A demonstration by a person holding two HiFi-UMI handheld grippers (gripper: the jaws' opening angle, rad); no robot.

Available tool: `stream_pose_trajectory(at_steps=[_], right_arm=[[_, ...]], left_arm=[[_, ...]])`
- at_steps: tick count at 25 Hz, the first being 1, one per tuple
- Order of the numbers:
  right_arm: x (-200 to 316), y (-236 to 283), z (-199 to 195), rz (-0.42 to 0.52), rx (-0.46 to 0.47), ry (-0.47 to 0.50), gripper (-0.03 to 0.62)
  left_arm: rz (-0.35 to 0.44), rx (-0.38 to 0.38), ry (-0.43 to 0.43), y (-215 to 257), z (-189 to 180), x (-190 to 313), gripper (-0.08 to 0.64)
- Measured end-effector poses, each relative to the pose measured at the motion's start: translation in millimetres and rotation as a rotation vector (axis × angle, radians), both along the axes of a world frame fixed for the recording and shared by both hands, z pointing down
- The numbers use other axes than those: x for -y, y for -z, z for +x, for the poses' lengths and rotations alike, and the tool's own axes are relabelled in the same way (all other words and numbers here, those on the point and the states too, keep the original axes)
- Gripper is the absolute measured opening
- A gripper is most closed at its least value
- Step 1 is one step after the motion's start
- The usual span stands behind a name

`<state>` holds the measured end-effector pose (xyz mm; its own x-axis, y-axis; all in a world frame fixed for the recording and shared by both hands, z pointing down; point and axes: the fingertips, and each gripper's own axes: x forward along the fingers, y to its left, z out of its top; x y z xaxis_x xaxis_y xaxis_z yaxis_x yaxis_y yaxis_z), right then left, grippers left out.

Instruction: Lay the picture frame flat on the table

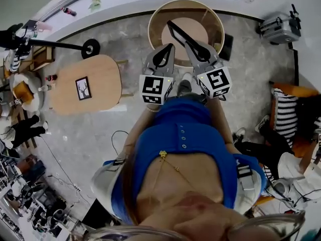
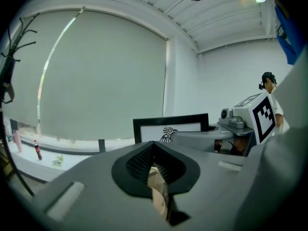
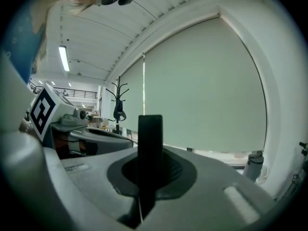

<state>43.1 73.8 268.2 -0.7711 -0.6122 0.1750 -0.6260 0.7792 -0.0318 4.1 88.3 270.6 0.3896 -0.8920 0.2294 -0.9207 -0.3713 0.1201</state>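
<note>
The right gripper [image 3: 149, 150] has its jaws clamped on the frame [image 3: 150, 129]. In its own view the frame shows edge-on, a black bar standing upright out of the pads. The left gripper [image 2: 154, 146] has its jaws together with nothing between them.

From the left jaws, the frame stands ahead and a little to the right, with its glazed face and black border turned toward them. From the head view, the frame's long edge runs out ahead of the right jaws over the round table [image 1: 212, 17]. That table sits below and ahead of both pairs of jaws. Its raised rim rings a lower inner disc, and the frame is above the rim, not resting on it.

Well to the left of the left jaws is an oval table [image 1: 103, 69] with a second frame [image 1: 83, 88] lying flat on it, and most of its top is bare. Grey floor lies open between the two tables.

Straight ahead of both jaws there is only a pale blind [image 3: 207, 81], far off. A coat stand [image 3: 118, 105] stands to the left of the right jaws.
</note>
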Motion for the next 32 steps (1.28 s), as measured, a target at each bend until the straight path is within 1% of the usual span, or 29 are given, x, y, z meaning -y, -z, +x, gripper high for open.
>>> stream_pose_trajectory(at_steps=[4, 6, 11, 14, 18, 20, 23, 29, 32], right_arm=[[27, -8, 15, -0.004, 0.0, 0.031, 0.009], [35, -8, 16, -0.001, -0.004, 0.049, 0.009], [53, -5, 16, 0.012, -0.013, 0.067, 0.009], [64, -5, 16, 0.015, -0.004, 0.066, 0.009], [72, -6, 5, 0.015, -0.015, 0.063, 0.009], [77, -7, -2, 0.011, -0.026, 0.053, 0.009], [86, -10, -18, 0.004, -0.038, 0.01, 0.009], [110, -13, -70, -0.014, -0.061, -0.068, 0.009], [127, -14, -97, -0.019, -0.053, -0.101, 0.009]], left_arm=[[-0.014, -0.003, 0.027, -7, 15, 25, -0.002], [-0.009, 0.006, 0.041, -7, 17, 33, -0.002], [-0.009, 0.046, 0.086, -9, 5, 40, -0.002], [-0.024, 0.039, 0.107, -12, -2, 44, -0.002], [-0.024, 0.024, 0.119, -10, -18, 54, -0.002], [-0.028, 0.023, 0.101, -12, -25, 59, -0.002], [-0.032, 0.007, 0.045, -15, -39, 73, -0.002], [-0.036, -0.015, -0.054, -12, -91, 110, -0.002], [-0.029, -0.018, -0.099, -11, -117, 133, -0.002]])
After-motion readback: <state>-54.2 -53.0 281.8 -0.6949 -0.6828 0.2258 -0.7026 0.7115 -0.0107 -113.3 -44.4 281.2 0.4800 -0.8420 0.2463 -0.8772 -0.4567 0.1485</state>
